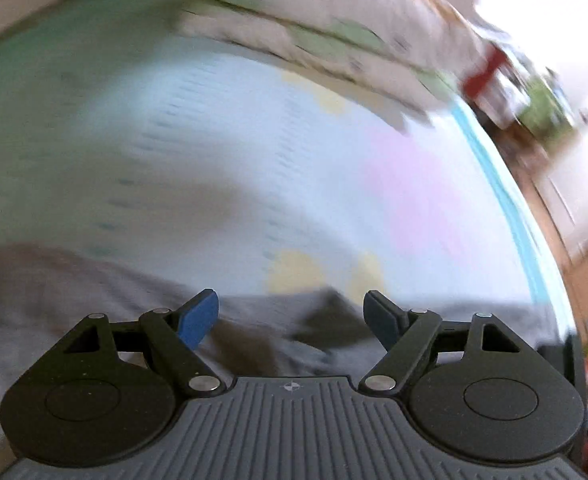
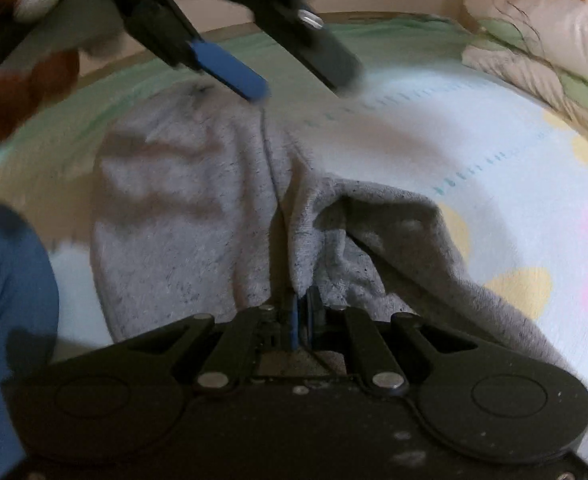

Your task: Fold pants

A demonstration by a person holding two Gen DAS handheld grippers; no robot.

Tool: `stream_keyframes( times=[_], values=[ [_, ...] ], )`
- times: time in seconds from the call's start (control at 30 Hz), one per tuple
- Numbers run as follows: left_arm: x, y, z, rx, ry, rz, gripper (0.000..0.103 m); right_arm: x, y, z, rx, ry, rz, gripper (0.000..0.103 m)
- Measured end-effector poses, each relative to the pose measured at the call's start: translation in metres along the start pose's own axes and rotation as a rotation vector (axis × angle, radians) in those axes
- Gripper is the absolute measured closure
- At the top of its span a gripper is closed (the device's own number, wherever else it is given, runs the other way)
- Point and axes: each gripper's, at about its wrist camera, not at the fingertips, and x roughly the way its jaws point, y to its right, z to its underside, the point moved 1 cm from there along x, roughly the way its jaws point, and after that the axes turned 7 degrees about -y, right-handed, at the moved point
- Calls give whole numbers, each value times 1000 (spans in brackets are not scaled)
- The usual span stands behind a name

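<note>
The grey pants (image 2: pixel 198 208) lie rumpled on a bed (image 2: pixel 474 168), on a pale sheet with yellow and pink spots. The right hand-held gripper (image 2: pixel 301 312) has its jaws pinched together on a fold of the pants right at its tips, near what looks like the middle seam, with the cloth bunching up from there. The left hand-held gripper (image 2: pixel 294 76) hangs just above the far end of the pants, jaws apart and empty; in its own view the pants (image 1: pixel 254 332) lie just beneath its tips.

I judge this the gathering step: one edge is caught, the other not yet. The next move calls for the left hand-held gripper to come down on the far edge and close, so both can lift and lay the pants over evenly.
</note>
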Motion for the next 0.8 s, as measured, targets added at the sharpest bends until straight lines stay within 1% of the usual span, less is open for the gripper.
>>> stream_keyframes(
  times=[0.07, 0.1, 0.17, 0.27, 0.33, 0.4, 0.43, 0.47, 0.53, 0.57, 0.63, 0.67, 0.7, 0.73, 0.8],
  values=[
    [15, 15, 2, 68, -38, -15, 24, 2, 5, -2, 39, 3, -10, 97],
    [23, 22, 3, 106, -60, -41, 24, 3, 4, -1, 47, 5, -13, 97],
    [35, 28, 4, 150, -86, -99, 24, 6, 6, 0, 52, 9, -16, 97],
    [50, 26, 2, 152, -105, -187, 24, 9, 6, 4, 67, 18, -17, 96],
    [53, 19, 2, 146, -88, -277, 24, 10, 7, 4, 86, 24, -17, 96],
    [54, 7, -5, 126, -39, -378, 25, 10, 8, 5, 95, 29, -18, 96],
    [52, -2, -8, 115, -16, -408, 23, 10, 8, 5, 97, 33, -19, 95],
    [51, -10, -13, 94, 2, -416, 22, 9, 8, 5, 99, 35, -20, 95],
    [55, -25, -24, 32, -9, -369, 22, 3, 10, 6, 99, 53, -11, 89],
    [58, -27, -26, 25, -10, -365, 22, 2, 11, 4, 99, 60, -3, 86],
    [64, -23, -32, 50, -17, -375, 22, 1, 13, 2, 106, 65, -3, 67],
    [65, -23, -34, 51, -17, -360, 23, 0, 16, -1, 108, 71, -1, 65],
    [63, -22, -37, 43, -11, -330, 23, -1, 18, -3, 106, 77, 1, 63],
    [60, -21, -38, 32, -6, -303, 23, -2, 19, -6, 98, 82, 5, 58],
    [52, -24, -47, 2, 23, -274, 23, -3, 25, -14, 81, 90, 20, 52]
  ],
)
